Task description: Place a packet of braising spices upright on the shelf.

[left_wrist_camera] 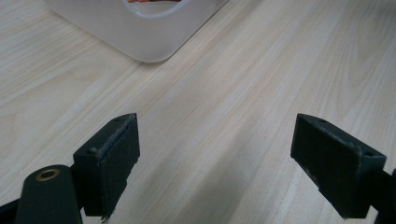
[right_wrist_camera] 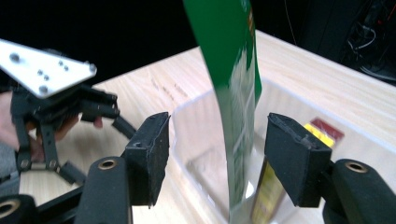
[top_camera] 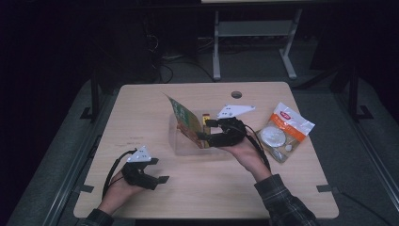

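A tall green packet (top_camera: 184,118) stands tilted in a clear plastic container (top_camera: 181,147) at the middle of the table. My right gripper (top_camera: 202,130) reaches into it from the right. In the right gripper view the green packet (right_wrist_camera: 233,107) hangs between the open jaws of my right gripper (right_wrist_camera: 217,158), and neither pad touches it. A yellow and red packet (right_wrist_camera: 322,130) lies in the container (right_wrist_camera: 196,140) behind it. My left gripper (top_camera: 159,170) rests low at the front left, jaws wide apart. In the left gripper view, bare wood lies between the jaws of the left gripper (left_wrist_camera: 215,154).
A clear bag with white and orange contents (top_camera: 283,133) lies on the table's right side. A round hole (top_camera: 236,94) sits near the far edge. A corner of the container (left_wrist_camera: 144,32) shows ahead of the left gripper. The floor behind is dark, with metal desk legs.
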Tool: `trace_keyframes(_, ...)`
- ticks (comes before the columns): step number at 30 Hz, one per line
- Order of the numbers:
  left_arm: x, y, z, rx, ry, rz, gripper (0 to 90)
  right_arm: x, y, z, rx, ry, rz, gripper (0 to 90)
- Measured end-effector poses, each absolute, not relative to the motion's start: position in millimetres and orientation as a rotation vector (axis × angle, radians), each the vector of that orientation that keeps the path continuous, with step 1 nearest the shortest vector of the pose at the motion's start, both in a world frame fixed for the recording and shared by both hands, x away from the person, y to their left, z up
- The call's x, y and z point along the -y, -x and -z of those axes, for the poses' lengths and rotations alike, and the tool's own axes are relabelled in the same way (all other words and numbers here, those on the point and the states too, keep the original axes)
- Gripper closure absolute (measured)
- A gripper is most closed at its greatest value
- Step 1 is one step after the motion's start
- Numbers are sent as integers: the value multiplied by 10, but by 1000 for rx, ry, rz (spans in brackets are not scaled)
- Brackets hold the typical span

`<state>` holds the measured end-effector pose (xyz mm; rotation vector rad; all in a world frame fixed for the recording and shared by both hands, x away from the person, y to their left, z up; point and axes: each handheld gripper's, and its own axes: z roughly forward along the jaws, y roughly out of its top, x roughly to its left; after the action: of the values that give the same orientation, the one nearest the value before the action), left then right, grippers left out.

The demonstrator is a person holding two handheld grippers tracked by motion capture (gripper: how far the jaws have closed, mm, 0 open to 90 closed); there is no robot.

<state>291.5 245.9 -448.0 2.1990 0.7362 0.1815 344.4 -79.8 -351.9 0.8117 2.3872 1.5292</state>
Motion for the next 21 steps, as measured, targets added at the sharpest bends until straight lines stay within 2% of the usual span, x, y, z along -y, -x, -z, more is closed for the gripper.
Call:
trace_keyframes(10, -2440, -2908, 4488, -711, -2225, -164, 150, 1085, -3283, 3642, -2432, -835, -1436, 382)
trace_keyframes(21, -2436, -2889, 4512, -707, -2245, -147, 150, 1596, -3125, 3805, -2432, -894, -1370, 381)
